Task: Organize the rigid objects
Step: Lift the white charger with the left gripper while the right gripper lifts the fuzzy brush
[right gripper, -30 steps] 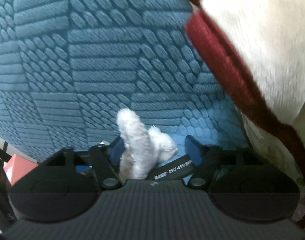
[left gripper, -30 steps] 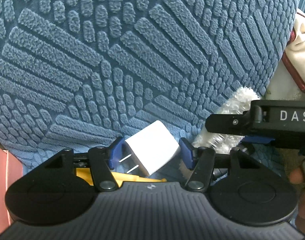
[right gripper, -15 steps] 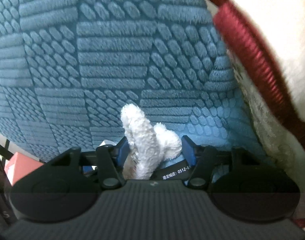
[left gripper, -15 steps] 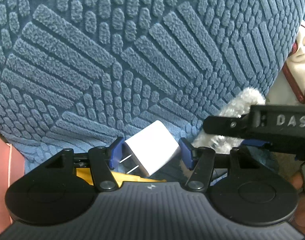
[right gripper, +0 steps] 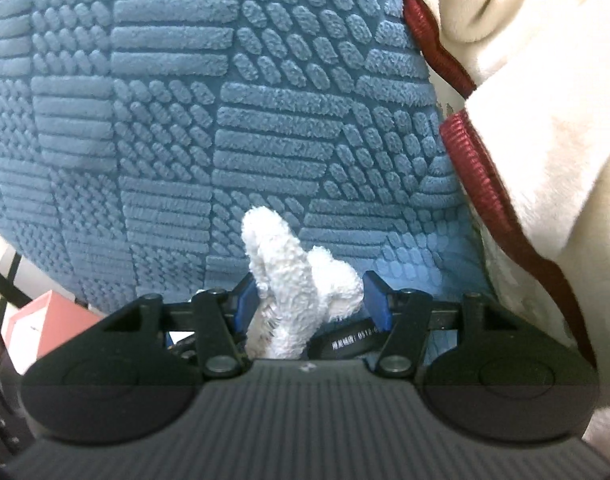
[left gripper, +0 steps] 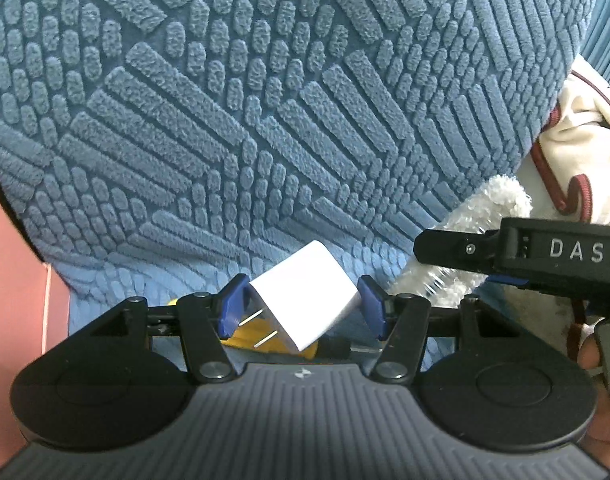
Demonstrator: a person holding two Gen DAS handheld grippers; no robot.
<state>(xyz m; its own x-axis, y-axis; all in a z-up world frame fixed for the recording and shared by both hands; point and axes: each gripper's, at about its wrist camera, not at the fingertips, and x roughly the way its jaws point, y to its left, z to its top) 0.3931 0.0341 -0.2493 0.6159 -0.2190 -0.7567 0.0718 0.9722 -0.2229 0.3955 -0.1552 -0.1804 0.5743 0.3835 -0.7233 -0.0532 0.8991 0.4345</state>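
**Two grippers, one item each, over blue textured fabric**

Item 1: white plug adapter (left gripper: 305,294), count one. It is sitting tilted between the blue pads of the left gripper (left gripper: 301,306), which is gripping it at roughly half its spread, one pad on each flat side. Two metal prongs are pointing toward the camera. It is looking like a hard, smooth, light plastic block; the glossy faces are likely slippery, so the opposite flat sides are the sound place to grip, clear of the prongs.

Item 2: white fluffy brush-like piece (right gripper: 293,288), count one. It is standing up between the pads of the right gripper (right gripper: 309,300), whose jaws are sitting part-way closed and pressing into the pile. The fleece is looking soft and yielding; clear bristles are showing in the left view, so a stiffer core is probable, and the hold should be seating there.

Also showing: one black printed band (right gripper: 345,342) under the fluff, one yellow object (left gripper: 265,332) below the adapter, one blue patterned cover (left gripper: 265,100), one cream cloth with red trim (right gripper: 525,100).
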